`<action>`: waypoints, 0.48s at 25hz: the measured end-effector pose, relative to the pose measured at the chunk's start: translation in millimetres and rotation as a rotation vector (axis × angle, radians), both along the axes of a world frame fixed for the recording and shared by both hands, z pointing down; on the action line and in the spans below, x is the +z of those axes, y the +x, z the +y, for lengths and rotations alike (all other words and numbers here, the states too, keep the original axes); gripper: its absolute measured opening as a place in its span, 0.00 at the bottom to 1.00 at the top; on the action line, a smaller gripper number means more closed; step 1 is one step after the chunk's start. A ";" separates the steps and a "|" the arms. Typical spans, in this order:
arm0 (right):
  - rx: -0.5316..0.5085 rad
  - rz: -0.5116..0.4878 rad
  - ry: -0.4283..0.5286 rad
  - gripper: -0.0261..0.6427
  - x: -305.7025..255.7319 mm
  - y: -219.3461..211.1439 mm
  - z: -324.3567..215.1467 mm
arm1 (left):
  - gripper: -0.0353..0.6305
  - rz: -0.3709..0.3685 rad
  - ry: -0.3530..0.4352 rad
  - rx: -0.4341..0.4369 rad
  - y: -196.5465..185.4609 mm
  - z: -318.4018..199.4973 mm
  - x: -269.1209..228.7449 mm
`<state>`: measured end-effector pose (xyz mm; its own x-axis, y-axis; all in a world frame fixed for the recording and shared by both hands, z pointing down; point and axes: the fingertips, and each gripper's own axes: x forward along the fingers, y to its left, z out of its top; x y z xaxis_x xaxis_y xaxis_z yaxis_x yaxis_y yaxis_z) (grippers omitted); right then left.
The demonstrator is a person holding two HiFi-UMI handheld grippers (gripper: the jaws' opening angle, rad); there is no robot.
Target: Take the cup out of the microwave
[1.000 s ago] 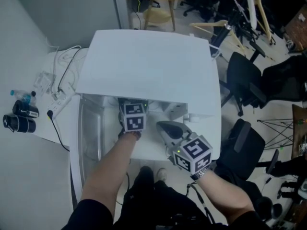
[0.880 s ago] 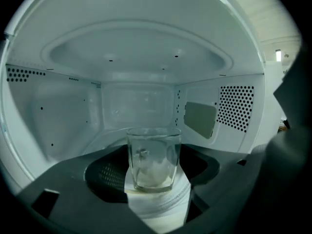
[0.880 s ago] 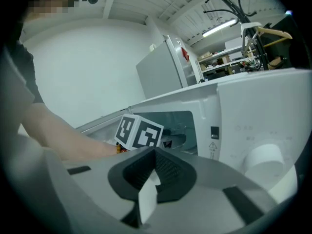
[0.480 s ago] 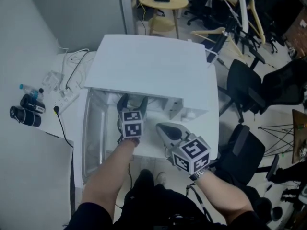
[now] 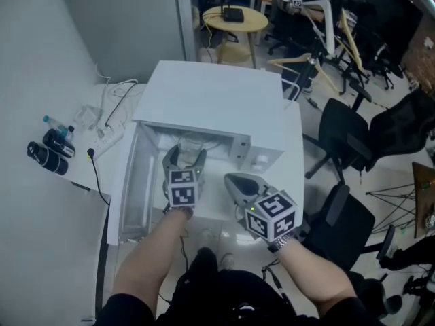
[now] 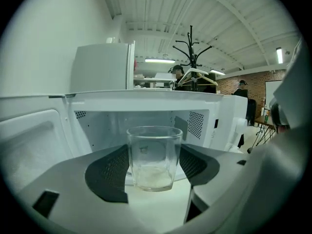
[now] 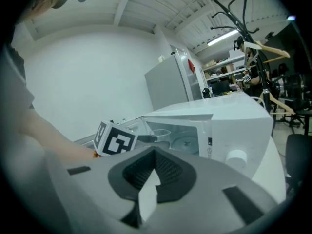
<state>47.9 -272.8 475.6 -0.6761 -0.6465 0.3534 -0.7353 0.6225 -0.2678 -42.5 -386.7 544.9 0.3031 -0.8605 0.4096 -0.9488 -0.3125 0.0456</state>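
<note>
Drawn back since a second earlier, the clear, straight-sided glass cup [image 5: 191, 145] [image 6: 154, 157] had come out from under the roof of the white box-shaped microwave [image 5: 217, 100] and stood at the mouth of its cavity. The left gripper [image 5: 185, 156] [image 6: 153, 165] had its jaws part-way apart, with a dark ribbed pad [image 6: 109, 172] pressed against each side of the glass. I could not tell whether the cup's base touched anything. Behind it lay the round turntable plate [image 6: 187, 173]. The microwave's white door [image 5: 132, 182] was swung wide to the left, beside the left gripper. The control panel with its knob [image 7: 237, 156] flanked the opening on the right. The right gripper [image 5: 235, 180] [image 7: 155, 177] hung near that side, apart from the cup, with its jaws almost together and nothing between them.
</note>
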 end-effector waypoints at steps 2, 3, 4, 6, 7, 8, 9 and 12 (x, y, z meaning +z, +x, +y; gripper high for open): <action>0.000 -0.002 0.007 0.07 -4.3 1.4 4.2 | 0.54 -0.002 0.013 0.003 -0.2 11.3 -10.2; -0.001 -0.003 0.011 0.07 -6.4 2.0 6.4 | 0.54 -0.002 0.018 0.004 -0.3 17.0 -15.3; -0.001 -0.004 0.015 0.07 -8.4 2.5 8.4 | 0.54 -0.002 0.021 0.005 -0.6 22.6 -20.3; 0.001 -0.007 0.022 0.07 -11.8 3.8 12.6 | 0.54 -0.004 0.029 0.009 -1.2 34.3 -30.1; 0.002 -0.008 0.024 0.07 -13.0 4.9 15.0 | 0.54 -0.004 0.035 0.013 -0.9 40.6 -34.9; 0.004 -0.008 0.027 0.07 -14.0 6.3 17.7 | 0.54 -0.003 0.041 0.018 -0.2 46.9 -39.4; 0.005 -0.007 0.030 0.07 -15.0 7.8 20.4 | 0.54 -0.001 0.047 0.021 0.5 52.9 -43.8; 0.005 -0.003 0.040 0.07 -18.7 11.4 28.8 | 0.54 0.002 0.068 0.025 2.6 68.9 -57.7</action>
<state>59.4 -243.9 457.0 -0.6735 -0.6636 0.3257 -0.7380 0.6289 -0.2448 -39.9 -317.8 487.2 0.3256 -0.8785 0.3495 -0.9406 -0.3385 0.0252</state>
